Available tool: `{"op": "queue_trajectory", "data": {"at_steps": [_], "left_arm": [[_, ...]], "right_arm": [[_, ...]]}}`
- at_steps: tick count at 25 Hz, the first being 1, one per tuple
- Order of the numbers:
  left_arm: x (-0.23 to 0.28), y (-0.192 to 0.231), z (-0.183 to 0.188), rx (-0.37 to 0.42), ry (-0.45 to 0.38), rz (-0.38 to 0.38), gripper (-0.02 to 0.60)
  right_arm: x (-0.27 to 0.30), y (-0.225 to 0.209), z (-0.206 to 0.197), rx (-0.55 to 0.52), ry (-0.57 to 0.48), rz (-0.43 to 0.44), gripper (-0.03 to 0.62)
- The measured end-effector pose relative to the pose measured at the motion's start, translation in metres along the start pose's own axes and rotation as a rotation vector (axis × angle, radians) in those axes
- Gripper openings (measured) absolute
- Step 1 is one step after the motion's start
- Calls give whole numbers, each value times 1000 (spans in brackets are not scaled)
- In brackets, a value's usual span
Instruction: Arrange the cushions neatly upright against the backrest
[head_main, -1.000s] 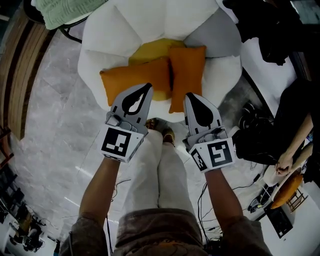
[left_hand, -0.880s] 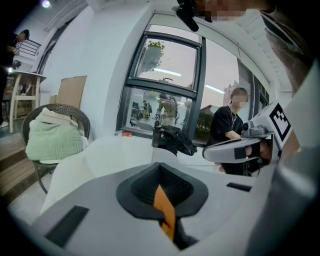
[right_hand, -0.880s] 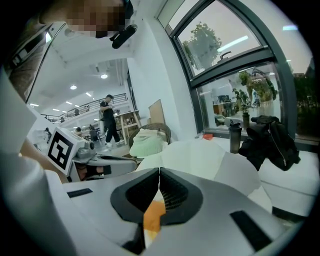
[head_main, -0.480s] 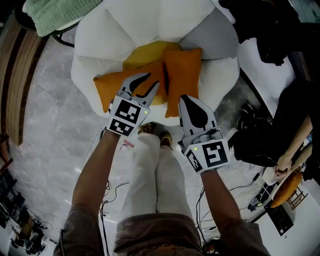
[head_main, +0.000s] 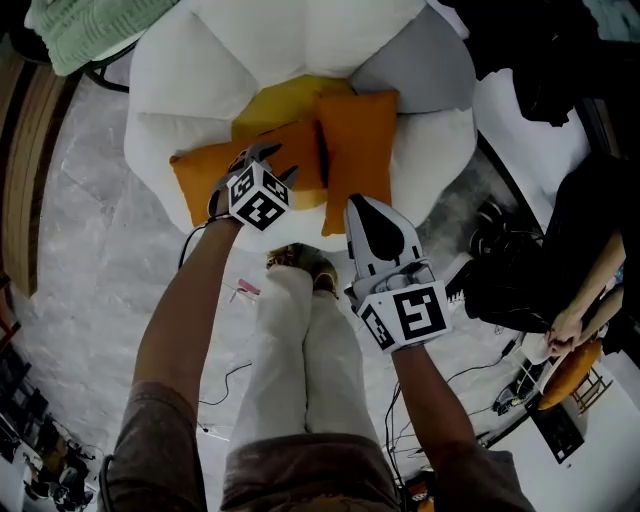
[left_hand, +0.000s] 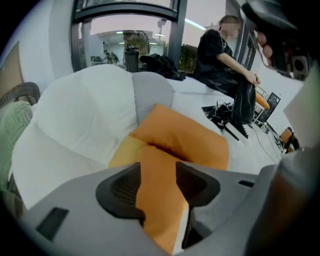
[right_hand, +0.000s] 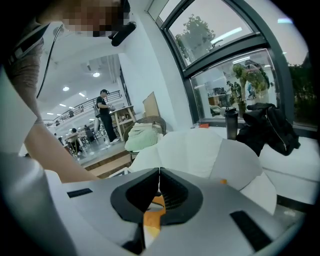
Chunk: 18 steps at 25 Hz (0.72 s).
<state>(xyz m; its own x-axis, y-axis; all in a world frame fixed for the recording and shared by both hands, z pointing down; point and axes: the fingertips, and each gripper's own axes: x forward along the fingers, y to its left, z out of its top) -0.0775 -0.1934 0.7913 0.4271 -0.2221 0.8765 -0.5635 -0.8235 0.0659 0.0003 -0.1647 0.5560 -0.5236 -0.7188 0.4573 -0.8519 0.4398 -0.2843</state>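
A white petal-shaped armchair (head_main: 200, 80) holds a yellow cushion (head_main: 270, 105) at the back of the seat and two orange cushions. The left orange cushion (head_main: 200, 180) lies flat and crosswise. The right orange cushion (head_main: 358, 140) lies lengthwise beside it. My left gripper (head_main: 268, 162) points steeply down over the left orange cushion. Its jaws have just been opening, and in the left gripper view (left_hand: 158, 165) that cushion's edge (left_hand: 157, 200) shows in the gap. My right gripper (head_main: 360, 203) hangs shut and empty at the seat's front edge, jaws meeting (right_hand: 159, 171).
A green knitted throw (head_main: 70, 35) lies left of the chair. Dark clothing (head_main: 540, 60) is piled on the white bench at the right, where a person in black (head_main: 600, 230) sits. Cables (head_main: 490, 240) trail over the marble floor. My own legs (head_main: 300, 330) stand before the chair.
The left gripper has dropped forward and down onto the left orange cushion, tilting steeply, and its jaws went from shut to open. The right gripper sank slightly and stays shut.
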Motion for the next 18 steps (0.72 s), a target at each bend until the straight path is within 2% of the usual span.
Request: {"op": "queue_trajectory", "data": {"at_steps": [5,7,14,18], "left_arm": [[29,-2,-29,133,148,-10,261],[36,-1,-33,157,175,-6,268],[44,3,-35,164,179,9,268],[46,2,-39,132,196,14,248]], "right_arm": [[3,-2,-7,7,10,-1,20],[4,-4,-11,12,14,-2,20],[9,-9,-18,23,26,-4,20],[12,-10,-18,28,33,2,20]]}}
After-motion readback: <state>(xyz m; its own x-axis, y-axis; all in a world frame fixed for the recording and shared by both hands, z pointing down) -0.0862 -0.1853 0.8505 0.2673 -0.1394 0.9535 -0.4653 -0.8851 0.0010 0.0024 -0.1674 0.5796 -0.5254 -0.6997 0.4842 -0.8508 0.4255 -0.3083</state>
